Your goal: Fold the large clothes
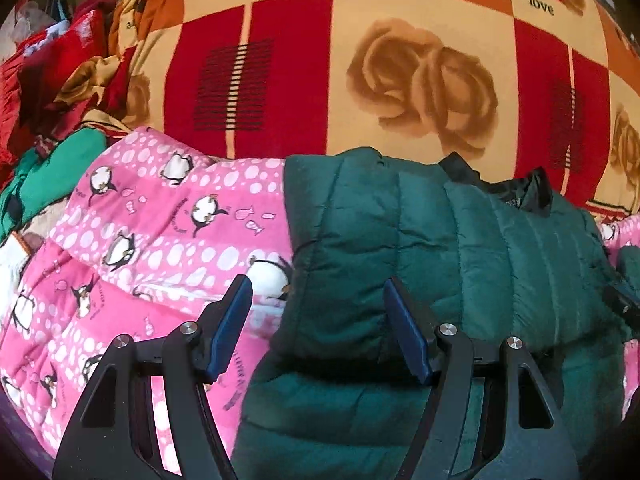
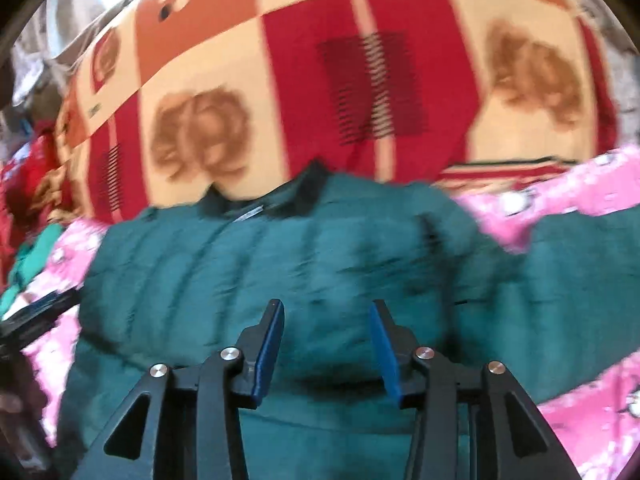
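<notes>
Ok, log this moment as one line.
green puffer jacket: folded on pink penguin blanket | left gripper: open, empty | right gripper: open, empty

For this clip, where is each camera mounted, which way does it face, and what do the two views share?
Left wrist: rides the left gripper, angled down past its open fingers at the green jacket's edge over the pink penguin quilt.
Right wrist: rides the right gripper, angled down, blurred, fingers apart above the jacket's middle.
Shared: jacket, quilt, the checked rose blanket behind.

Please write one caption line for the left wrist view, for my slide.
Open left hand-held gripper above the edge of a dark green puffer jacket lying on a pink penguin-print quilt.
</notes>
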Tool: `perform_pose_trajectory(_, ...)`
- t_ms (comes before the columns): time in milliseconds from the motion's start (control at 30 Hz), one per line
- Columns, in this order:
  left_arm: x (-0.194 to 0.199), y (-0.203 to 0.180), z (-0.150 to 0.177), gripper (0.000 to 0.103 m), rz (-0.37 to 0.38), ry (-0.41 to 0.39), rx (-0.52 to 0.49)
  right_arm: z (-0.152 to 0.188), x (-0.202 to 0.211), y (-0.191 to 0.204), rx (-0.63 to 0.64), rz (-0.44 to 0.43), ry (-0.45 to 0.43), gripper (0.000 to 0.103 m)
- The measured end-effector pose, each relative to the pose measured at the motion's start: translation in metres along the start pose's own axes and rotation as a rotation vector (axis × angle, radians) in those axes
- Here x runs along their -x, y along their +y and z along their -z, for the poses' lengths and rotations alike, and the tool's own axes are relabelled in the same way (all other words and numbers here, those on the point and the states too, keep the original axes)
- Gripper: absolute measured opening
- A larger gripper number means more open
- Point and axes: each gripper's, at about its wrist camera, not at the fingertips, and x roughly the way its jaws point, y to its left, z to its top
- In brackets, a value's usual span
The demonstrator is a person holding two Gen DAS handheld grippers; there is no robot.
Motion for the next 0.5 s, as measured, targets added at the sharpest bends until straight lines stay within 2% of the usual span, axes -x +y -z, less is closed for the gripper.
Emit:
perform_pose_trajectory(33, -0.003, -0.003, 0.0, 0.068, -0.002, 0.001, -0.004, 0.0, -0.008, 0.01, 0.002, -0.033, 0.022, 0.042)
perform_pose_trajectory(233, -0.028, -0.014, 0.001, 0.068, -0.011, 0.034, -0.021, -0.003, -0.047, 0.032, 0.042, -0.004, 0.038, 0.045)
perform_pose_trajectory(300, -0.035, -0.016, 0.002, 0.072, -0.012, 0.043, -0.022, -0.006, -0.059, 0.03, 0.043, 0.004, 0.054, 0.052)
perform_pose_trajectory(367, -0.041, -0.017, 0.004, 0.077, -0.022, 0.041, -0.021, -0.008, -0.072, 0.023, 0.038, 0.024, 0.063, 0.067)
perform_pose_trajectory(500, -0.046, -0.014, 0.007, 0.08, -0.011, 0.047, 0.003, -0.008, -0.085, 0.014, 0.01, 0.025, 0.07, 0.072)
